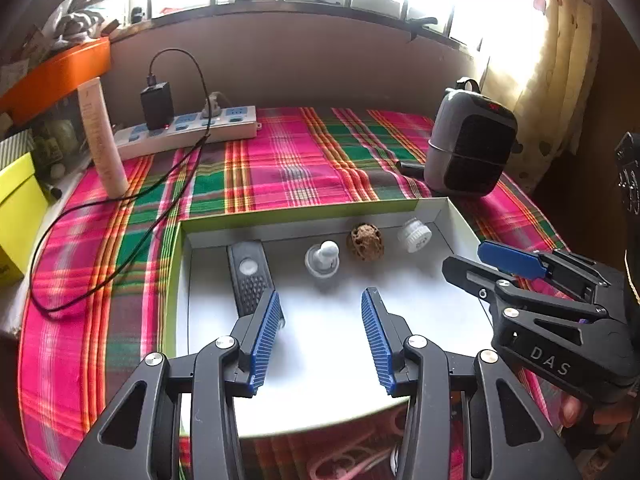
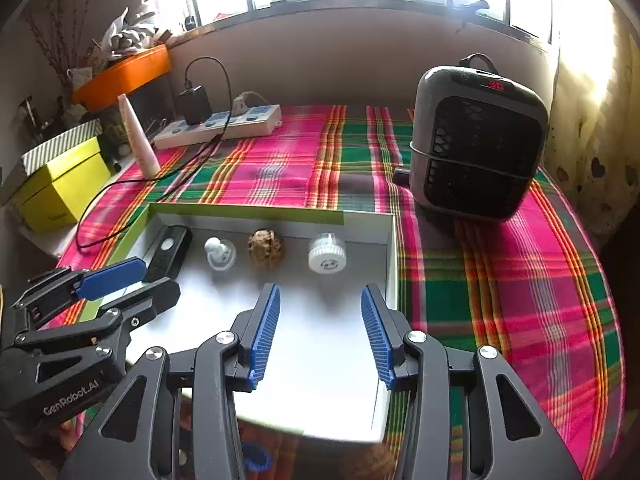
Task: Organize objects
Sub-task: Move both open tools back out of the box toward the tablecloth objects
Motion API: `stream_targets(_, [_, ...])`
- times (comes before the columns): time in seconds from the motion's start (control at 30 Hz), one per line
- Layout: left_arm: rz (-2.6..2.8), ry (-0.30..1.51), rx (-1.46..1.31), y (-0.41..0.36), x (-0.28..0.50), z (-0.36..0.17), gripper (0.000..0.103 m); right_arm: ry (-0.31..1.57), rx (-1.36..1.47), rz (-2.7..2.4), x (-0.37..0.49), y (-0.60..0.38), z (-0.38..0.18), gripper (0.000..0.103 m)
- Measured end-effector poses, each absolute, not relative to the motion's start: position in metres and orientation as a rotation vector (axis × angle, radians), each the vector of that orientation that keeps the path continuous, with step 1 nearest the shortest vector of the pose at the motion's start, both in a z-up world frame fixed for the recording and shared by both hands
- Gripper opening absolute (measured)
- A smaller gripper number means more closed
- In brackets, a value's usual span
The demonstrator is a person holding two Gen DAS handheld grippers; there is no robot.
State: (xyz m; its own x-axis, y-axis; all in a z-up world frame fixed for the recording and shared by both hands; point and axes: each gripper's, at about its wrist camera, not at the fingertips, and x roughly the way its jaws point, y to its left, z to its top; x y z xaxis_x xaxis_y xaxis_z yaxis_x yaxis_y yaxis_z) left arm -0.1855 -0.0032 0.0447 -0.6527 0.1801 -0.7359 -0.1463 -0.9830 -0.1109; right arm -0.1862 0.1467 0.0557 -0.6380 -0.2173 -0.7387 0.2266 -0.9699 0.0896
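Observation:
A shallow white box point(image 1: 304, 216) point(image 2: 390, 248) with a green rim lies on the plaid cloth. Along its far wall sit a black remote-like bar point(image 1: 250, 276) point(image 2: 168, 256), a small white knob point(image 1: 322, 260) point(image 2: 219, 253), a brown wrinkled walnut point(image 1: 365, 241) point(image 2: 266, 248) and a white ribbed cap point(image 1: 414, 235) point(image 2: 327, 258). My left gripper point(image 1: 322, 336) hovers open over the box floor, nothing between its blue pads; its left pad overlaps the bar's near end. My right gripper point(image 2: 320, 332) is also open and empty, over the box's right half.
A grey and black heater point(image 1: 470, 144) point(image 2: 478, 140) stands at the back right. A white power strip point(image 1: 188, 130) point(image 2: 218, 126) with a black charger and a trailing cable point(image 1: 120, 232) lies at the back left, beside a pale tube point(image 1: 102, 136) point(image 2: 138, 140) and a yellow box point(image 2: 60, 188).

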Motion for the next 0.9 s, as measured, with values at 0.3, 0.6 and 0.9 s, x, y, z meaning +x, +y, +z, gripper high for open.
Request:
stream_targets(0.3, [2.725,-0.07,-1.191,-0.007,-0.164,0.048,0.041,-0.011,1.156,-2.642,-0.161,0.15,0.059,0.044])
stream_targets(0.6, [2.726,-0.048,-1.171,-0.007,-0.136,0.047,0.042,-0.011,1.139,-2.64,-0.134,0.155,0.057,0.044])
stream_targets(0.9, [2.712,-0.061,-1.162,-0.01,-0.114,0.044,0.042,0.001,1.123,-2.637,-0.108,0.158,0.056,0.044])
